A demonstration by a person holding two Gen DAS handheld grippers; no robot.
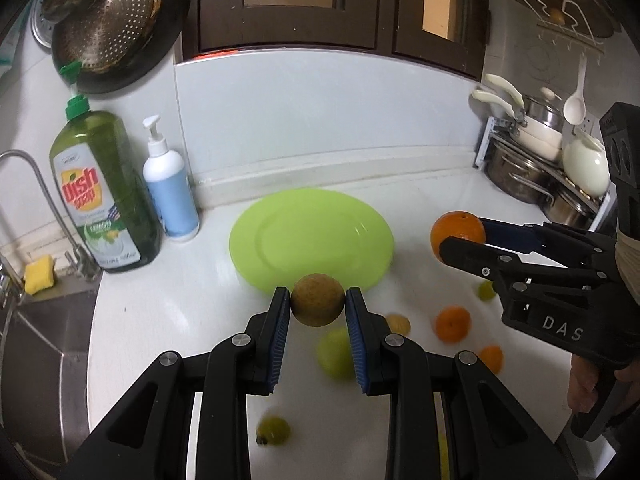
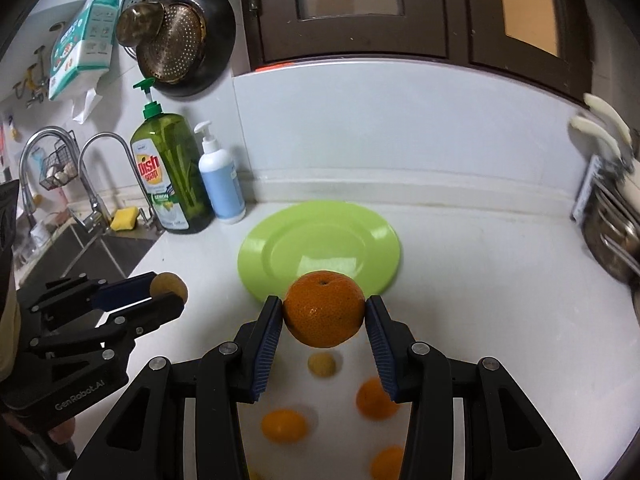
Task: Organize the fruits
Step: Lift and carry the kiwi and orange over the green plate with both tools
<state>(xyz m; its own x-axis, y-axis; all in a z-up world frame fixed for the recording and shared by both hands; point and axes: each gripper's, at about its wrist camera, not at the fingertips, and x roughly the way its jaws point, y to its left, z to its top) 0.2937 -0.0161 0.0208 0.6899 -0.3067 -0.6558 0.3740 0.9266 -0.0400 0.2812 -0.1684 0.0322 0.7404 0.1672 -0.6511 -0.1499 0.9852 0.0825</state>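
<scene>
My left gripper (image 1: 317, 305) is shut on a round brown fruit (image 1: 317, 300) and holds it above the counter, just before the near rim of an empty green plate (image 1: 280, 224). My right gripper (image 2: 324, 314) is shut on a large orange (image 2: 324, 308), also held in the air near the plate's (image 2: 280, 240) front edge. The right gripper with the orange (image 1: 458, 232) shows at the right of the left wrist view. The left gripper with the brown fruit (image 2: 168, 286) shows at the left of the right wrist view.
Loose fruits lie on the white counter: small oranges (image 2: 284, 426) (image 2: 372, 398), a yellowish fruit (image 2: 321, 364), a green fruit (image 1: 334, 354). A dish soap bottle (image 1: 104, 196) and a pump bottle (image 1: 170, 196) stand back left by the sink (image 1: 40, 344). Pots (image 1: 532, 160) stand at the right.
</scene>
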